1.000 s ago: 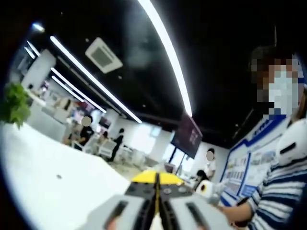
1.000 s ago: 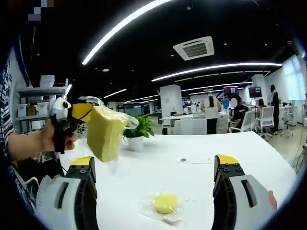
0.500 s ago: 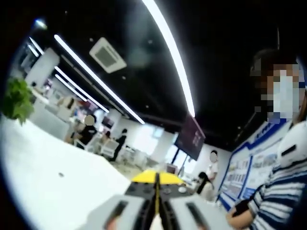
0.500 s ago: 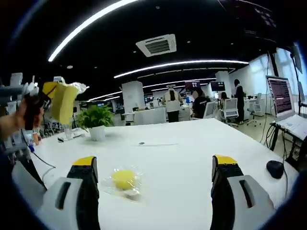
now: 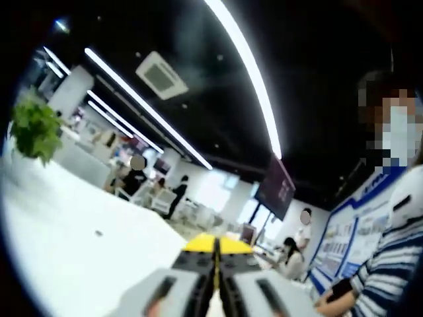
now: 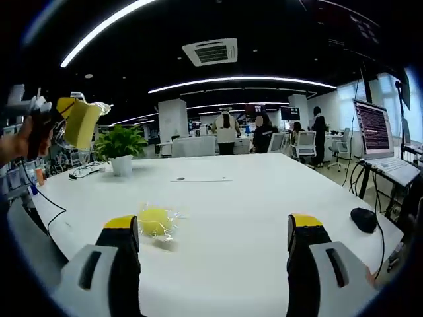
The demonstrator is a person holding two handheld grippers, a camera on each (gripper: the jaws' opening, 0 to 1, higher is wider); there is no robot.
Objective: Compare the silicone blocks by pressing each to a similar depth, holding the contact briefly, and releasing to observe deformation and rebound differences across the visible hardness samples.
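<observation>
In the right gripper view, my right gripper (image 6: 213,228) stands open above the white table (image 6: 251,205), nothing between its jaws. A round yellow silicone block in clear wrap (image 6: 156,221) lies on the table just ahead of the left jaw. At the far left, the left gripper (image 6: 56,119) is raised in the air, shut on a yellow block in a clear bag (image 6: 80,121). In the left gripper view, the left gripper (image 5: 215,246) points up toward the ceiling, its yellow-tipped jaws pressed together; the held block is hidden there.
A potted plant (image 6: 121,150) stands at the table's back left, with cables near it. A computer mouse (image 6: 364,219) and a laptop (image 6: 382,139) sit at the right. A person in a striped top (image 5: 383,264) is at the right of the left gripper view. People and chairs fill the office behind.
The right gripper view swung a little further right; the wrapped round block now sits by the left jaw and the laptop and mouse are in fuller view. The left gripper stays raised with its block.
</observation>
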